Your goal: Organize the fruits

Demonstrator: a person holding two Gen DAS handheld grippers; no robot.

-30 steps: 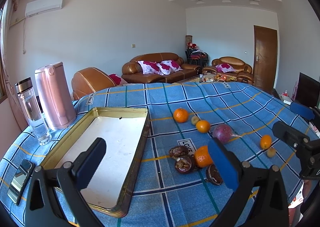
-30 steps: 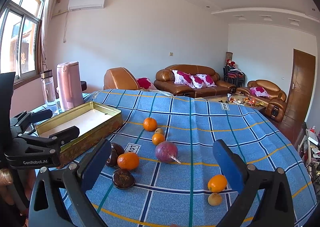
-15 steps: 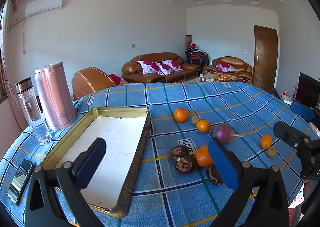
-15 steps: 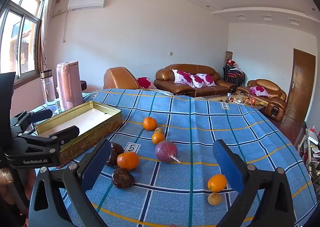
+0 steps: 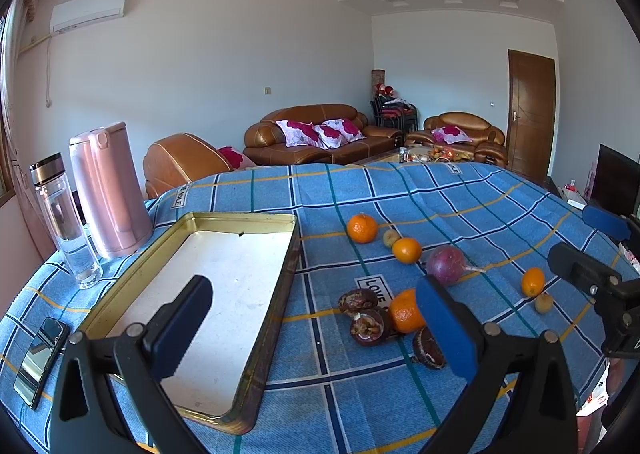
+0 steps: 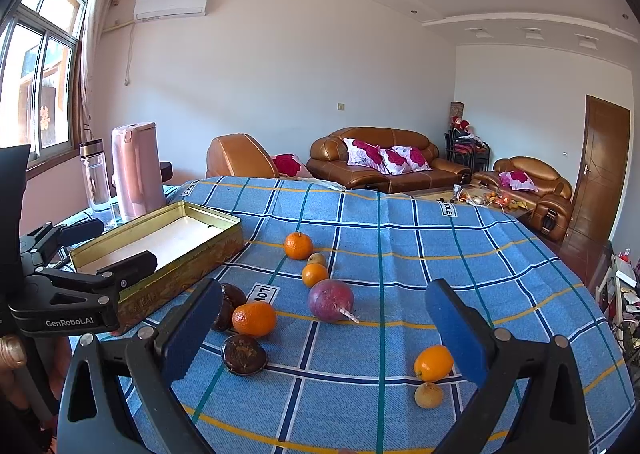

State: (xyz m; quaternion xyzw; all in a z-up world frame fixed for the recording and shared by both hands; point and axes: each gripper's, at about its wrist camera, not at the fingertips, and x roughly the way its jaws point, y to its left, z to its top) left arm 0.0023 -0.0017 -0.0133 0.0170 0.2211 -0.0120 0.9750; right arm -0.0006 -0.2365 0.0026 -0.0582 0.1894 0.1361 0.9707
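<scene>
Nothing has shifted since the earlier frames: left gripper (image 5: 312,328) and right gripper (image 6: 332,328) both hover with jaws apart and empty above the table (image 6: 440,246), oranges (image 6: 254,319), passion fruit (image 6: 330,300) and dark halves (image 6: 244,355) scattered right of the tin tray (image 5: 276,318).

This is the living room of a home. Behind the table (image 6: 400,230), which is spread with a blue checked cloth, a brown leather sofa (image 6: 384,164) with flowered pink cushions stands against the far wall, with matching armchairs (image 6: 528,184) beside it and a low coffee table (image 6: 476,198) strewn with small items between them. An air conditioner (image 6: 172,4) hangs high on the wall, a curtained window (image 6: 36,66) lets in daylight, a wooden door (image 6: 600,170) closes the right side, and a pink kettle (image 5: 108,190) and a water bottle (image 5: 64,220) stand on the table.
</scene>
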